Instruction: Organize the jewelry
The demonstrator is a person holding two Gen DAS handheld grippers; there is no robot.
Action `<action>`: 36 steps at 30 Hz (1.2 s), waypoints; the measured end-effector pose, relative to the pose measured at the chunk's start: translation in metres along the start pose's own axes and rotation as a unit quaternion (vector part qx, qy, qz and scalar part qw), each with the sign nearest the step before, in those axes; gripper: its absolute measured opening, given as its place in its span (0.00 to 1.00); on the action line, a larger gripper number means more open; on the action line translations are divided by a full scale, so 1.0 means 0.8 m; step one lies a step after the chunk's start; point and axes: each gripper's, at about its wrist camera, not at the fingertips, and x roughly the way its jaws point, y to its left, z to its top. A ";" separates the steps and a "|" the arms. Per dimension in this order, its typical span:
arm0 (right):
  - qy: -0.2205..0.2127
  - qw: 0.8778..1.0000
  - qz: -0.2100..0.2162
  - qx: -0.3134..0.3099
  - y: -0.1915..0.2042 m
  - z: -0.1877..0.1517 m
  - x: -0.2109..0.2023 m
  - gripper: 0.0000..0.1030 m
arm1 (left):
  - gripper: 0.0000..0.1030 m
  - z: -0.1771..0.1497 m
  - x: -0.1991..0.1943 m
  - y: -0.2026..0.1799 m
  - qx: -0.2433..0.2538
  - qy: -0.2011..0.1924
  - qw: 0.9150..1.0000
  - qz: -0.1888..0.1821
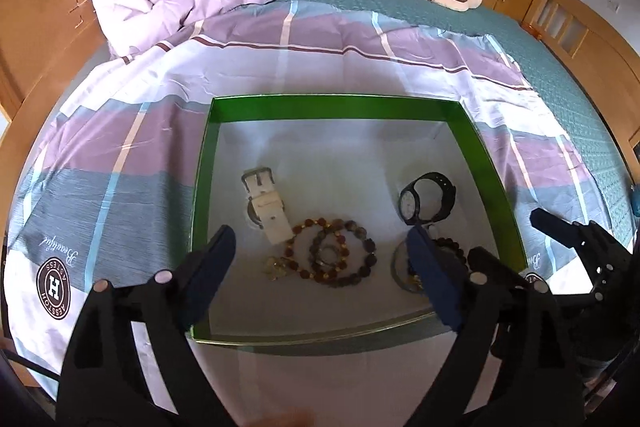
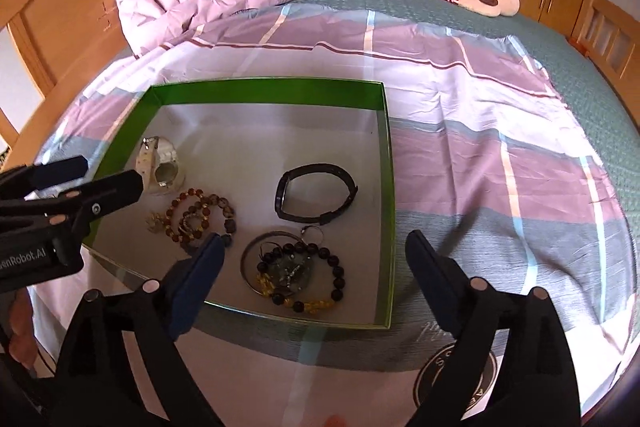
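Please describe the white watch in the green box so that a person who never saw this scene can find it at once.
On the bed lies a checked sheet, and on it stands a shallow green box. The white watch lies in its left half, just beyond the brown bead bracelets. It is the only white piece; the other watch is black.

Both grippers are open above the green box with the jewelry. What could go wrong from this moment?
1. The brown bead bracelets lie coiled together beside a gold charm; picking one may drag the others along.
2. The black bead bracelet lies over a metal bangle, so the right gripper could catch both.
3. The green box sits on a soft bedsheet and may shift if pushed.
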 end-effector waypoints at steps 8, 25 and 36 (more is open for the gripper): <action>0.004 1.000 0.004 0.000 0.001 0.000 0.002 0.87 | 0.93 -0.001 -0.002 -0.001 0.002 0.001 1.000 0.009; 0.005 1.000 0.002 0.001 0.000 -0.001 0.003 0.87 | 0.93 -0.004 0.001 -0.007 0.013 0.004 1.000 0.016; 0.005 1.000 0.001 0.002 0.000 -0.001 0.003 0.87 | 0.93 -0.004 0.001 -0.005 0.015 0.006 1.000 0.017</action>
